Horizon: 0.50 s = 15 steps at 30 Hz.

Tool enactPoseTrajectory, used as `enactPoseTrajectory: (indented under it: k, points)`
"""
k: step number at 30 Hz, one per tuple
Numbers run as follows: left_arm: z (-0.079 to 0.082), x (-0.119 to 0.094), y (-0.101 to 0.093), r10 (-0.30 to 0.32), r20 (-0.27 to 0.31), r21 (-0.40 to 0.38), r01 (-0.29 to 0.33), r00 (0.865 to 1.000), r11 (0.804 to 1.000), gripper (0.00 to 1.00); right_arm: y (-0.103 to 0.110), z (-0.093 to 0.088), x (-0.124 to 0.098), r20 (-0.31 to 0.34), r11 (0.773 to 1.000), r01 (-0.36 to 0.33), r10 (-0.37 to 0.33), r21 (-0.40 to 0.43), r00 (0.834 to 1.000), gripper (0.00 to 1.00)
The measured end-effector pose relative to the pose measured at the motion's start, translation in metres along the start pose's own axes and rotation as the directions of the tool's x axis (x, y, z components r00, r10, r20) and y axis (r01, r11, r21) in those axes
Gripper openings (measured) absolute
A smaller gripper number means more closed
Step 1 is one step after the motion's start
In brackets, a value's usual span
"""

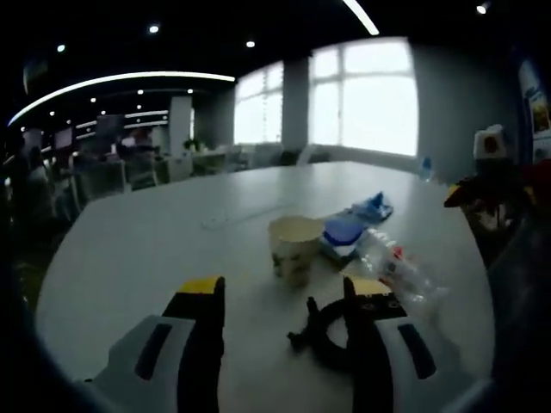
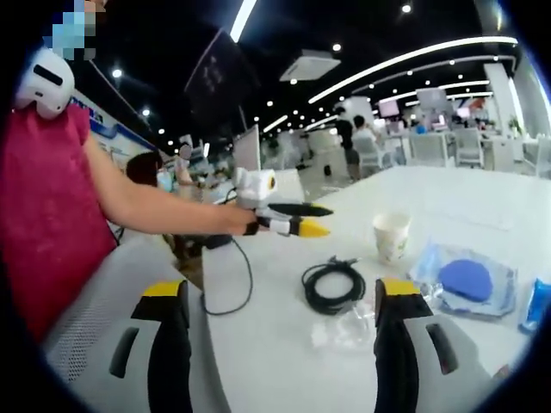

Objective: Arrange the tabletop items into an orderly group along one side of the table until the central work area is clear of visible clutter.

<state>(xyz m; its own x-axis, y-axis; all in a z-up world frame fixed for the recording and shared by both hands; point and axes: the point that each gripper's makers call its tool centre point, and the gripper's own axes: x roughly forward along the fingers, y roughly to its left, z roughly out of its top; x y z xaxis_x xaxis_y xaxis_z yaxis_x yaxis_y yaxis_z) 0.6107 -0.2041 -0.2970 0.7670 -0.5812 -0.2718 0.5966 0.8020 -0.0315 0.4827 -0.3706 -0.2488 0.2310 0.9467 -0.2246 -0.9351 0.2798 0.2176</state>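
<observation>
Bottle (image 1: 399,268) flat, cap toward cup (image 1: 294,247)

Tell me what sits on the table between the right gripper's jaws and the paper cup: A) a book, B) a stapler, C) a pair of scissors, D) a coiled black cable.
D: in the right gripper view a coiled black cable lies on the white table ahead of the open jaws, with the paper cup standing just beyond it.
</observation>
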Motion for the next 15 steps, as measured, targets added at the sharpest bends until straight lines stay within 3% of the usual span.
enactPoseTrajectory:
  k: [15]
  points:
    - [0.003,-0.035,-0.026,-0.011,0.007,0.006,0.011,1.000,1.000,0.56,0.001,0.012,0.006,-0.008,0.999,-0.025,0.025,-0.041,1.000,0.87]
